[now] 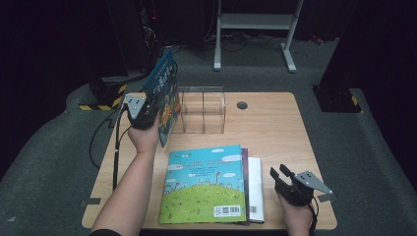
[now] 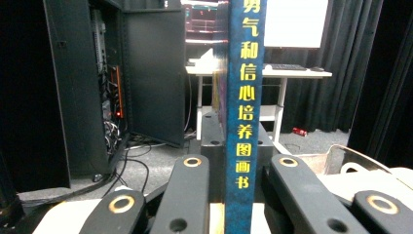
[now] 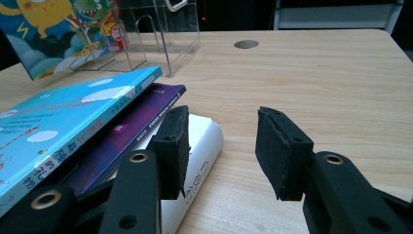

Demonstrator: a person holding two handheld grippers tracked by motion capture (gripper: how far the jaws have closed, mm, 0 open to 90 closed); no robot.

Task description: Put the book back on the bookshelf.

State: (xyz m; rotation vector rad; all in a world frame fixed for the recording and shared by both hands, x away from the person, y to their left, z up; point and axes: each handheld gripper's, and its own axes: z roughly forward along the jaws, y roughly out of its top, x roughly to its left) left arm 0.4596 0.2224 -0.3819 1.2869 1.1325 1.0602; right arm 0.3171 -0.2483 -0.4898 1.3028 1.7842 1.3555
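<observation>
A dark blue picture book (image 1: 165, 91) stands upright in the air over the table's left side, and my left gripper (image 1: 146, 116) is shut on its lower edge. In the left gripper view its spine (image 2: 246, 97) with yellow characters rises between the jaws of the left gripper (image 2: 238, 168). A stack of three books lies at the front middle: a light-blue one (image 1: 204, 184) on top, then a purple one (image 1: 245, 160), then a white one (image 1: 255, 189). My right gripper (image 1: 279, 173) rests just right of the stack, open, with nothing between its pads (image 3: 285, 151). The white book (image 3: 204, 141) lies beside its left jaw.
A clear acrylic book stand (image 1: 202, 110) with dividers sits at the back of the wooden table (image 1: 275, 132), right beside the held book. A round cable hole (image 1: 242, 105) lies behind it to the right. Dark cabinets and a white desk frame stand beyond.
</observation>
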